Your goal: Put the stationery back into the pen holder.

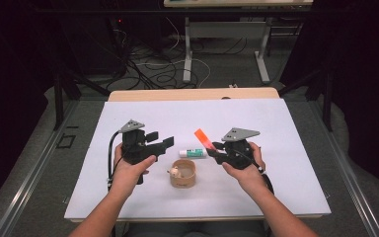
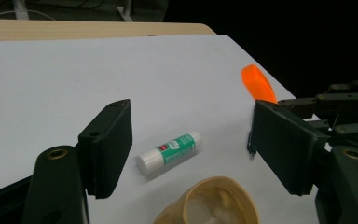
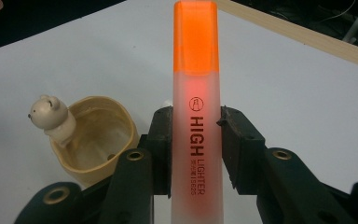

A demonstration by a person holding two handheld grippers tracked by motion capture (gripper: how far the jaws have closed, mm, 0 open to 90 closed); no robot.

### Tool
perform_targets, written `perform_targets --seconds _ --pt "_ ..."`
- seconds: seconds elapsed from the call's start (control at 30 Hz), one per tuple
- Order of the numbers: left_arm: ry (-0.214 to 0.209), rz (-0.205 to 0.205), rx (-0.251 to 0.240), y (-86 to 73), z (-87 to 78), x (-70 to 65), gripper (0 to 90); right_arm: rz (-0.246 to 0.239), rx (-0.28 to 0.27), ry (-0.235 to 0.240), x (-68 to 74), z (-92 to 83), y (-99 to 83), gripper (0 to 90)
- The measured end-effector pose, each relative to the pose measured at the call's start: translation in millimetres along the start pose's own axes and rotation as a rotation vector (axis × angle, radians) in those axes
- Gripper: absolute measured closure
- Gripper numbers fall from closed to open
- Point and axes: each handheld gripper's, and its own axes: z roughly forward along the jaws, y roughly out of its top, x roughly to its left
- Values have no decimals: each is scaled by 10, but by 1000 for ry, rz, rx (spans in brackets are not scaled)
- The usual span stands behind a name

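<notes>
The right gripper [image 3: 196,135] pinches the translucent orange highlighter pen [image 3: 196,116] low on its barrel, above and beside the small beige ceramic cup with a bear figure [image 3: 95,140], so the slick pen may pivot or slip while the left gripper [image 2: 191,144] hangs empty, jaws apart.

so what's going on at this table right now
A person works at a white table with a gripper in each hand. The right gripper is shut on an orange highlighter, holding it off the table. The left gripper holds nothing; its jaws stand apart, aimed toward a glue stick lying flat on the table. In front of the person sits a small beige cup with a little bear figure on its rim.
</notes>
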Motion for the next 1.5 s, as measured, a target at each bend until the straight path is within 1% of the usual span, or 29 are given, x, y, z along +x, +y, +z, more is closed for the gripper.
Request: perform_targets --seconds 0.03,0.1,0.13,0.17,0.23,0.3,0.33,0.37,0.43,0.47,0.5,0.57,0.6,0.63,0.7,0.73,0.83,0.97,1.0,1.03,1.07,1.1,1.17,1.2,1.27,1.3,1.33,1.4,1.5 --pt "-8 3 3 9 11 -4 320 4 0 -1 6 7 -10 666" --pt "-30 -26 0 22 40 -18 325 -1 -2 -2 10 21 -25 666" --pt "-46 -37 7 32 52 -19 331 2 1 -5 19 23 -30 665" --pt "-58 -42 5 38 67 -20 345 -2 3 -3 21 27 -34 666" --pt "-60 -45 4 52 87 -29 347 6 -13 -4 34 47 -46 665" --pt "-71 -59 3 65 110 -34 347 -2 -9 -4 49 54 -50 665" --pt "-79 -62 4 73 122 -26 347 2 -16 -4 62 63 -50 666" --pt "-101 -86 12 81 133 -25 347 -5 -11 -3 69 64 -49 666" --pt "-118 -112 18 94 155 -28 347 -12 -14 -2 89 72 -44 665" --pt "-122 -110 26 102 160 -28 347 -18 -14 -2 99 76 -40 666" --pt "-141 -127 23 104 176 -35 347 -25 -21 3 107 84 -39 666" --pt "-163 -140 30 113 196 -25 346 -18 -22 3 139 88 -37 666" --pt "-163 -141 39 119 204 -14 342 -21 -29 3 149 93 -37 666" --pt "-174 -161 44 121 221 -12 343 -32 -24 3 152 97 -34 665" --pt "-188 -172 70 126 250 7 351 -32 -24 7 166 98 -32 665" --pt "-196 -186 75 123 268 4 351 -32 -29 8 173 100 -31 665" --pt "-193 -179 88 112 317 -22 377 -40 -37 8 177 92 -23 666" --pt "-219 -176 115 103 389 -66 411 -28 -45 10 192 76 -13 666" --pt "-229 -178 116 99 410 -83 418 -34 -54 9 192 79 -13 666" --pt "-242 -180 124 96 427 -97 432 -34 -48 12 196 72 -10 665" --pt "-239 -177 126 91 447 -115 433 -43 -45 14 195 68 -9 666" --pt "-235 -177 127 88 468 -132 433 -38 -52 12 205 69 -14 666" --pt "-234 -175 133 86 505 -150 440 -47 -57 12 206 67 -15 665" --pt "-234 -183 133 83 524 -161 443 -48 -57 15 208 63 -16 665" --pt "-236 -177 140 86 551 -167 453 -40 -52 17 217 53 -16 665" --pt "-237 -184 134 83 568 -178 462 -39 -54 18 220 52 -17 665" --pt "-232 -177 131 83 580 -182 466 -42 -55 18 222 51 -16 665" --pt "-238 -182 143 87 597 -188 481 -42 -55 18 223 50 -16 665" --pt "-235 -183 142 84 620 -182 498 -41 -59 20 229 54 -16 665"
